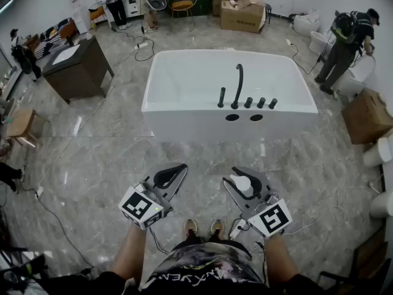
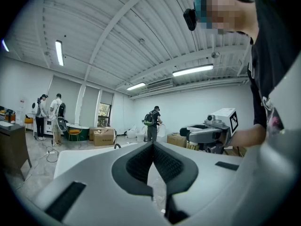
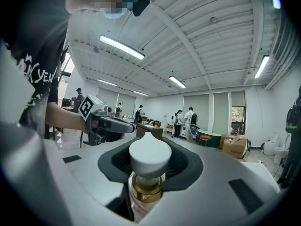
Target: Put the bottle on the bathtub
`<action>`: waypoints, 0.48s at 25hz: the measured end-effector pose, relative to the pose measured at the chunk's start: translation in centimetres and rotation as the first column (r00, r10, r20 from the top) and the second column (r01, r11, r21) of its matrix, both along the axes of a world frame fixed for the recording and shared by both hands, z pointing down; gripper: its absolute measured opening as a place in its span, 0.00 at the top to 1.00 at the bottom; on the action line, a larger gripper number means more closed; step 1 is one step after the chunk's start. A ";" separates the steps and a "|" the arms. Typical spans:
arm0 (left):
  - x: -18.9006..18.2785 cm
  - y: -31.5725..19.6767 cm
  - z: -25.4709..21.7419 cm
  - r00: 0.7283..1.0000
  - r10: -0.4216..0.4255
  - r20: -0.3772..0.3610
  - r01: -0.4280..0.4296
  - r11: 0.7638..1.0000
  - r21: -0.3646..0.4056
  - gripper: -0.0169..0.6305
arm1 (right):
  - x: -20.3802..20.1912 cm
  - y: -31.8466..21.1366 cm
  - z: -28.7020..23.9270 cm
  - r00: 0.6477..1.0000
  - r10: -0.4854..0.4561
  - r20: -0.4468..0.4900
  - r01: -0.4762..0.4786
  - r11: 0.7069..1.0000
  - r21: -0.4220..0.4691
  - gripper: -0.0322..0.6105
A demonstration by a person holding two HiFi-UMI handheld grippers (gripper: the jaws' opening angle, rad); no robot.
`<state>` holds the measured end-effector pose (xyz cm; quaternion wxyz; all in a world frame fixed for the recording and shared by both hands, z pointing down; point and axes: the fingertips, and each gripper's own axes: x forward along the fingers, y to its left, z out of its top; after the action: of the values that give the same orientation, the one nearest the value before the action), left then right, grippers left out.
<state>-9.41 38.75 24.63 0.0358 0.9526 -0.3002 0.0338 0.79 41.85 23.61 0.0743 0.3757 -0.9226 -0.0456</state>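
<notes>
A person stands on the grey marble floor (image 1: 92, 165), facing a white bathtub (image 1: 184, 112), and holds one gripper in each hand at about the same height.

The right gripper (image 1: 245, 180) has the bottle (image 1: 242, 184) between its jaws. The jaws are partly open, and their dark pads press on the bottle from both sides. The bottle has a round white cap (image 3: 149, 158) and under it a gold collar (image 3: 147, 185). The cap points forward, out from the jaws.

The left gripper (image 1: 175, 172) is beside the right one. Its jaws are closed together, the pads meet at the tip, and there is nothing between them.

The bottle is above the floor, in front of the person's shoes (image 1: 202, 228). It is well apart from the bathtub and not yet on it. On the near rim of the bathtub there is a black faucet (image 1: 238, 85) with a row of small black knobs next to it.

Further back, a dark cabinet (image 1: 80, 69) stands to the left of the bathtub, and a cardboard box (image 1: 242, 14) is behind it. Another person (image 1: 350, 42) stands at the right side of the room.
</notes>
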 end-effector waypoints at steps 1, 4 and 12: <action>-0.1 -0.1 0.0 1.000 -0.001 0.002 0.001 1.000 -0.001 0.95 | 0.0 0.0 -0.1 1.000 0.001 0.000 -0.001 1.000 -0.002 0.74; -0.3 -0.2 0.1 1.000 -0.002 0.004 0.002 1.000 -0.002 0.95 | -0.2 -0.1 -0.1 1.000 0.004 0.001 -0.004 1.000 -0.003 0.74; -0.4 -0.4 0.2 1.000 0.008 0.005 -0.008 1.000 0.003 0.95 | -0.5 -0.3 -0.3 1.000 0.003 0.008 -0.003 1.000 0.000 0.74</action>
<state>-9.81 38.33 24.80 0.0334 0.9538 -0.2965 0.0356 0.33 41.59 23.36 0.0707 0.3772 -0.9224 -0.0442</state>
